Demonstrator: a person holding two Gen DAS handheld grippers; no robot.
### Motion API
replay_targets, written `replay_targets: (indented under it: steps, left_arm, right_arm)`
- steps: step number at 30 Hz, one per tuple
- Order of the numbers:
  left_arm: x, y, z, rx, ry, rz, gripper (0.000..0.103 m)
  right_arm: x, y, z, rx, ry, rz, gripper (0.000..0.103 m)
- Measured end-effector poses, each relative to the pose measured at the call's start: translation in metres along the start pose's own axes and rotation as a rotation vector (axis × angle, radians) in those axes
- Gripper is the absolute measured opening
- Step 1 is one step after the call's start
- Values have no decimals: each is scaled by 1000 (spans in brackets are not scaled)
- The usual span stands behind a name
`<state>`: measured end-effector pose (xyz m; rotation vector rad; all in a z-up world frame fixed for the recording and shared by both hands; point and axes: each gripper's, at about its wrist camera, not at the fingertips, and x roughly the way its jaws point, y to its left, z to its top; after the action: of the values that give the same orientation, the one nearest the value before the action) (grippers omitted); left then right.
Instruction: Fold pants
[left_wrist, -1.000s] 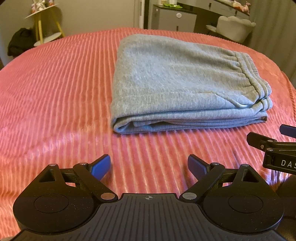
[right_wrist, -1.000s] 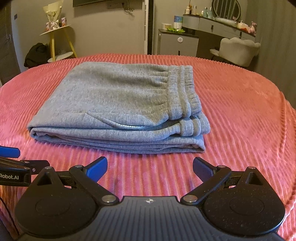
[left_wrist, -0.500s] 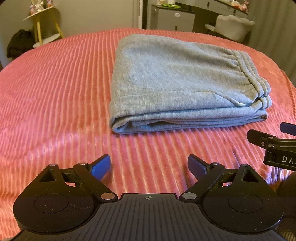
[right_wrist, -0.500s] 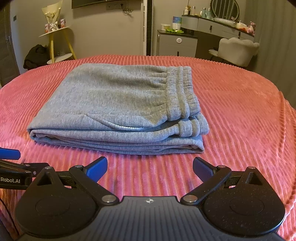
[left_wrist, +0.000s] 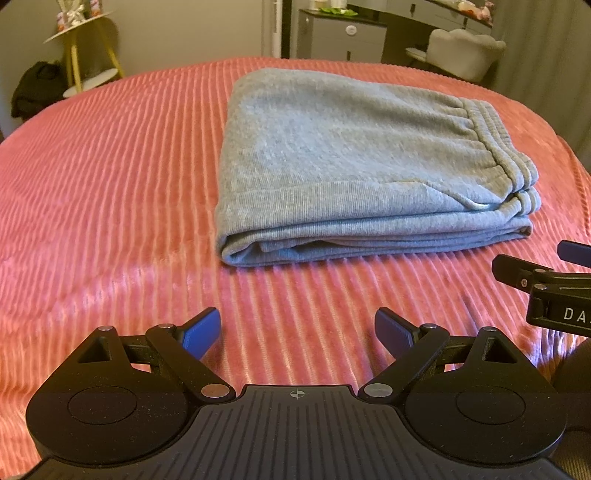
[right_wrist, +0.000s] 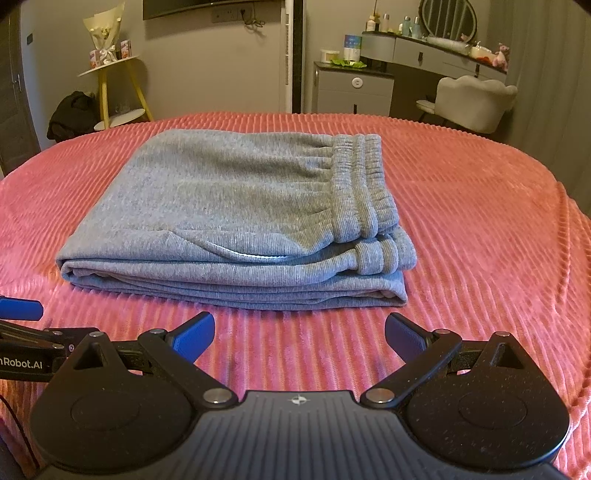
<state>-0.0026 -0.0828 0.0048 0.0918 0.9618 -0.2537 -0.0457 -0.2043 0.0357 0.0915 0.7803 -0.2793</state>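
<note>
Gray pants are folded flat on a pink bed.

The left claw and the right claw are both spread wide, and nothing is held in them. They are kept near the pants, just in front, not touching.

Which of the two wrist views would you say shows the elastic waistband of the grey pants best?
The right wrist view: the waistband faces it, ribbing distinct. The left wrist view shows the waistband only obliquely, near the fold's right edge.
</note>
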Motion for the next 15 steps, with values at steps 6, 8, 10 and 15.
replay_targets:
  steps: [6, 8, 10, 15]
  left_arm:
    - [0, 0, 0, 3, -1, -3, 94]
    - [0, -1, 0, 1, -1, -8, 94]
    - [0, -1, 0, 1, 0, -7, 94]
    - [0, -1, 0, 0, -1, -6, 94]
  right_arm:
    - [0, 0, 0, 0, -3, 1, 99]
    - [-1, 1, 0, 0, -4, 0, 99]
    - [-1, 1, 0, 0, -4, 0, 99]
    - [-2, 1, 0, 1, -7, 2, 99]
